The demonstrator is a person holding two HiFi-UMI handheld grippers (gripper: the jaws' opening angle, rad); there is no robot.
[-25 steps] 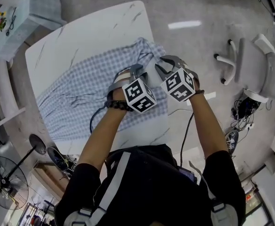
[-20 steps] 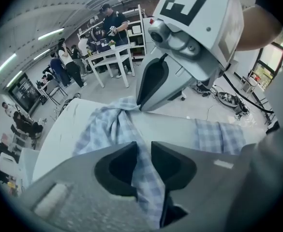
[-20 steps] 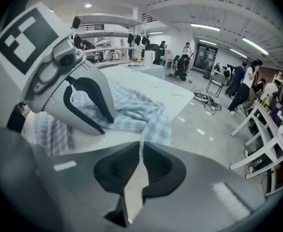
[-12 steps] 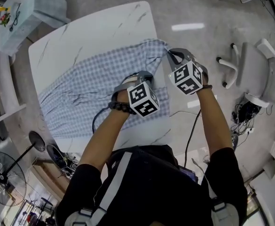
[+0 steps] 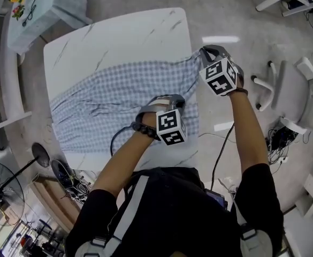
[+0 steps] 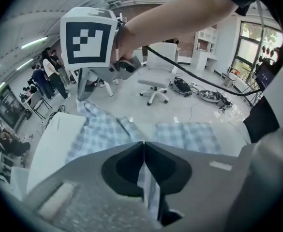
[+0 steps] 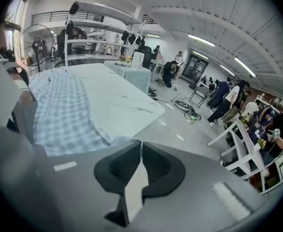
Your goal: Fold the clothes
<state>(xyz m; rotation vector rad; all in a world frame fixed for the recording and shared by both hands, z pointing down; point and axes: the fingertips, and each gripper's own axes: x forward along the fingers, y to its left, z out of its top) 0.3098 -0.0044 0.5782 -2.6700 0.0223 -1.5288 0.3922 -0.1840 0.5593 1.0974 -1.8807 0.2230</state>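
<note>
A blue-and-white checked shirt (image 5: 119,98) lies spread lengthwise on the white marble table (image 5: 119,42). My left gripper (image 5: 169,101) is shut on the shirt's near edge, and a fold of checked cloth (image 6: 148,187) shows between its closed jaws (image 6: 143,146). My right gripper (image 5: 205,52) is shut on the shirt's corner at the table's right edge. Pale cloth (image 7: 136,182) is pinched in its jaws (image 7: 141,146), and the rest of the shirt (image 7: 59,105) stretches away across the table. The left gripper view shows the right gripper's marker cube (image 6: 88,37) above a raised bit of shirt.
A pale cabinet (image 5: 38,9) stands beyond the table's far left corner. White chairs (image 5: 268,84) and cables (image 5: 276,138) are on the floor at the right. A fan (image 5: 1,197) stands at the lower left. Several people are in the room's background.
Both grippers closed on the shirt and moved apart. The right one drew its corner out to the table's right edge, the left one came nearer me, and the bunched cloth now lies stretched.
</note>
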